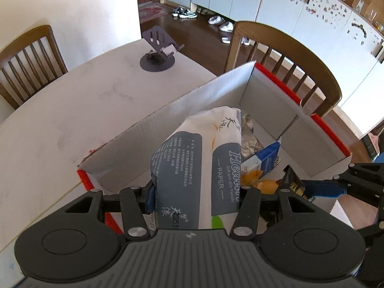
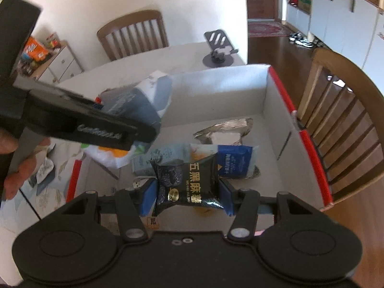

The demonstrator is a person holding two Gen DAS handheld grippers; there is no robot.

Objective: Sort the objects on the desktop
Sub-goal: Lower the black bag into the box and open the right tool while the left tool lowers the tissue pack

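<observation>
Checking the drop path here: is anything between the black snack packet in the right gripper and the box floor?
Yes. The black snack packet hangs over a blue-and-white packet already lying in the box, so it would land on that. Bare floor lies further right. The tissue pack hangs to its left.

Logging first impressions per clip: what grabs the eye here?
Both grippers are loaded over the red-edged box: the left gripper clamps a tissue pack, the right gripper a black snack packet. Blue and silver packets already lie inside.
</observation>
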